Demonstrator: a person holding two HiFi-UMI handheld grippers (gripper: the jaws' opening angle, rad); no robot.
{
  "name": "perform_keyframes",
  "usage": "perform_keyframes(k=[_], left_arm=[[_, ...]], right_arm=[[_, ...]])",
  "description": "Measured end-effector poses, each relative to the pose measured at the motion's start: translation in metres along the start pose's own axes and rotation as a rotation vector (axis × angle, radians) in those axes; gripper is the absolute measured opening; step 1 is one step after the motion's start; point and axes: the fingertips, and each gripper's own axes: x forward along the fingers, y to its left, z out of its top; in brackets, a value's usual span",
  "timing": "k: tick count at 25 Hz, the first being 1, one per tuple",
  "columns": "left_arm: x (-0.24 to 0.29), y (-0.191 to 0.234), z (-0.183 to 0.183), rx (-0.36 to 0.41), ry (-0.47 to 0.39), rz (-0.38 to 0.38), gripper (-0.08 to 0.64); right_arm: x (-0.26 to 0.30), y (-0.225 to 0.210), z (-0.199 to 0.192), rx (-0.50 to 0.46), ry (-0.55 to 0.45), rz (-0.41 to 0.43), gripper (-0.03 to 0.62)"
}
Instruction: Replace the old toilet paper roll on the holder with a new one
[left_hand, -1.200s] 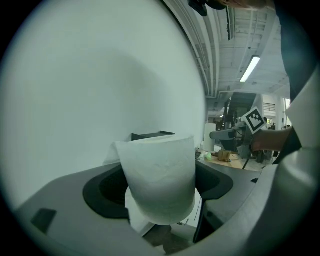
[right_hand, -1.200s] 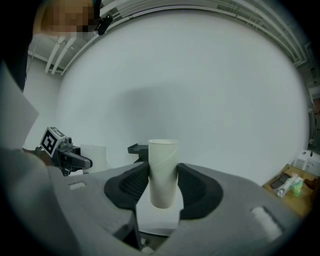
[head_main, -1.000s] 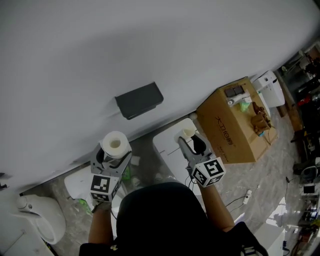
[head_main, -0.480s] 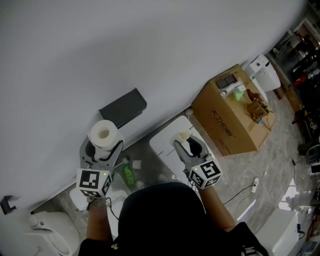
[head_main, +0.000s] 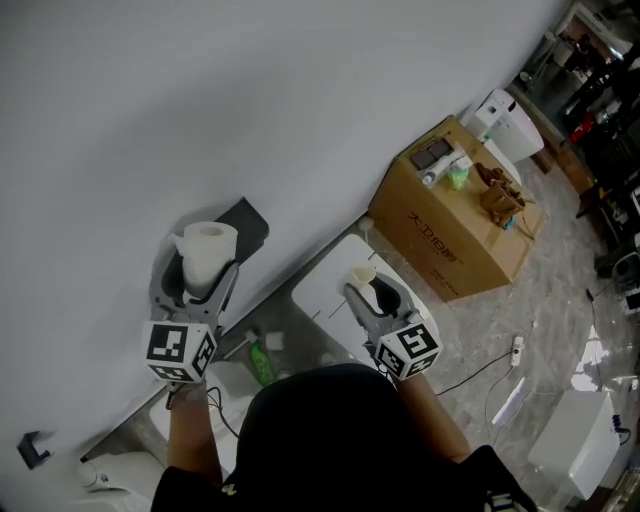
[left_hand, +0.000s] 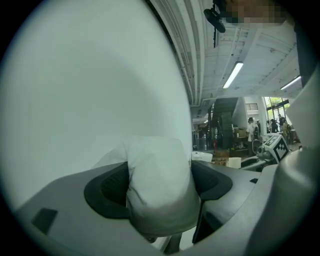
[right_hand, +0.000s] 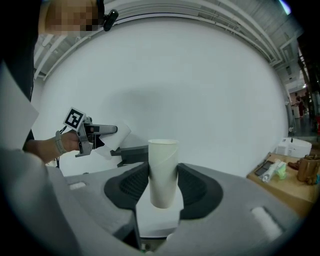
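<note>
My left gripper (head_main: 205, 268) is shut on a full white toilet paper roll (head_main: 207, 252), held up against the white wall just left of the dark holder (head_main: 247, 224). In the left gripper view the roll (left_hand: 160, 190) fills the gap between the jaws, squeezed from both sides. My right gripper (head_main: 373, 287) is shut on an empty cardboard tube (head_main: 364, 271), which stands upright between its jaws (right_hand: 163, 170) over a white surface. The right gripper view also shows the left gripper (right_hand: 89, 135), the new roll (right_hand: 117, 137) and the holder (right_hand: 132, 152) on the wall.
A brown cardboard box (head_main: 455, 225) with small items on top stands at the right by the wall, a white appliance (head_main: 508, 118) beyond it. A white flat lid (head_main: 330, 295) lies under the right gripper. A green bottle (head_main: 260, 362) and cables (head_main: 515, 350) lie on the floor.
My left gripper has lifted the new roll up and toward the holder on the wall. The right gripper has stayed roughly in place with the tube.
</note>
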Motion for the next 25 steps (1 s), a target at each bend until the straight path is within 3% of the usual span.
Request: perform_keyframes(k=[6, 15, 25], left_arm=[[0.027, 0.015, 0.012, 0.064, -0.053, 0.031, 0.39], [0.045, 0.016, -0.004, 0.117, -0.071, 0.038, 0.39], [0.026, 0.021, -0.017, 0.061, -0.03, 0.058, 0.391]], right_arm=[[-0.003, -0.006, -0.002, 0.006, 0.009, -0.021, 0.179], [-0.009, -0.01, -0.002, 0.0, 0.014, -0.039, 0.179], [-0.01, -0.001, -0.005, 0.0, 0.016, -0.015, 0.179]])
